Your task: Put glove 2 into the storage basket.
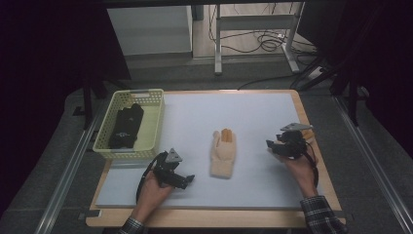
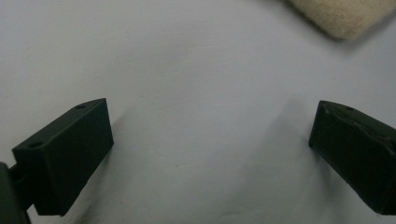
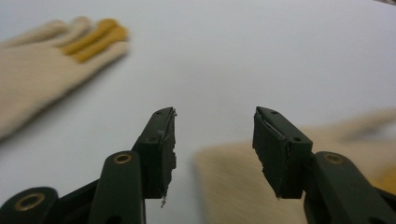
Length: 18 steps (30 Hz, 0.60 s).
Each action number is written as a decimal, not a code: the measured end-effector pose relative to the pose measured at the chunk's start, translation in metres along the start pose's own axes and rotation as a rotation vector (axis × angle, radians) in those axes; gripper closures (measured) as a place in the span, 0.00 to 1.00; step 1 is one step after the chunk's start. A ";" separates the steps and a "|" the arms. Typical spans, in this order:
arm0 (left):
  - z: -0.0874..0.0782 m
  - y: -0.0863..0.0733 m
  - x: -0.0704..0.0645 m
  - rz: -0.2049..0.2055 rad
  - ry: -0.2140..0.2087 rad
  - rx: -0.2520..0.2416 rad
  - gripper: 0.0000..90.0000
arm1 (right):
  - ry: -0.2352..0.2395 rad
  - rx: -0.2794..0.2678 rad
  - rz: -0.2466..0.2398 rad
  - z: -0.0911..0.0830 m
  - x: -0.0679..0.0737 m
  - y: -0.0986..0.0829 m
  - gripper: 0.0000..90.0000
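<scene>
Cream knitted glove with orange fingertips (image 1: 223,153) lies flat on the pale tabletop (image 1: 263,117) between both grippers, blurred and partly cut off ahead of the right gripper (image 3: 214,140). Left gripper (image 2: 210,154) and right gripper both stand apart, empty.

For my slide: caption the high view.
Two open grippers, left gripper and right gripper, flank a cream glove beside a yellow basket.
</scene>
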<state>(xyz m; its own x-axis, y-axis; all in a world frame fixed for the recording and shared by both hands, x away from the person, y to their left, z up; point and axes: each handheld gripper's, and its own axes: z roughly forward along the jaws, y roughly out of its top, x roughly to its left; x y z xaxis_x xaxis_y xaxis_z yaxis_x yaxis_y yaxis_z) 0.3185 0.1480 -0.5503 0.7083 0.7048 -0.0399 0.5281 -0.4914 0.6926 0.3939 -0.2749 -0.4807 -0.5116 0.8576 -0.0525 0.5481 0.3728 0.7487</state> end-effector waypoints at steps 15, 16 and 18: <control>0.000 0.000 0.000 0.002 0.001 0.000 0.00 | -0.125 0.071 0.126 0.004 -0.059 -0.032 0.36; 0.000 0.000 0.000 0.002 0.001 0.000 0.00 | -0.130 0.074 0.129 0.007 -0.060 -0.034 0.36; 0.000 0.000 0.000 0.002 0.001 0.000 0.00 | -0.136 0.071 0.128 0.012 -0.062 -0.036 0.38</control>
<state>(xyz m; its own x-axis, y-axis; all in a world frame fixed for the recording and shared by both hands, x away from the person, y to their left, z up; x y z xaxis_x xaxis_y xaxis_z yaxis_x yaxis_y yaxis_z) 0.3185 0.1481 -0.5503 0.7089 0.7042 -0.0380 0.5268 -0.4929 0.6925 0.4140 -0.3373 -0.5118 -0.3432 0.9378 -0.0523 0.6508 0.2776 0.7067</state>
